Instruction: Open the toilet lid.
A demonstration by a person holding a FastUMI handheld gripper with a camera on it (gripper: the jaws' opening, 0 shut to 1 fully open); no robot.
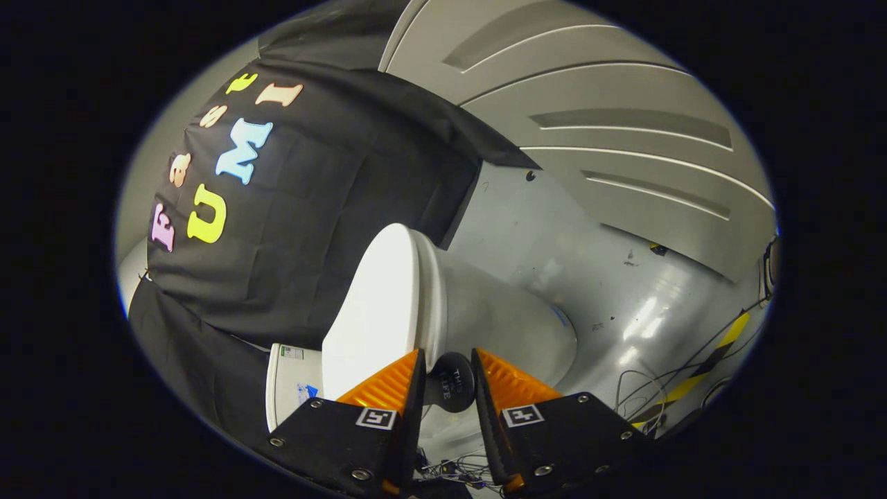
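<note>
Between my tool's (pixel 448 378) two fingers sits a dark round knob (pixel 450 389), and I see both fingers pressing on its sides, so the tool is clamped on it. Small pale lettering on the knob is too blurred for me to read. Just beyond the fingertips, the white toilet lid (pixel 388 305) stands raised from the toilet bowl (pixel 509 322). Loose cables (pixel 651 391) lie on the grey floor (pixel 596 277) nearby.

A glossy grey floor (pixel 624 291) carries the white toilet (pixel 499 319), which stands on it beside the black cloth wall. Loose cables (pixel 658 384) and a strip of yellow-and-black tape (pixel 700 374) lie on the floor near the toilet.
</note>
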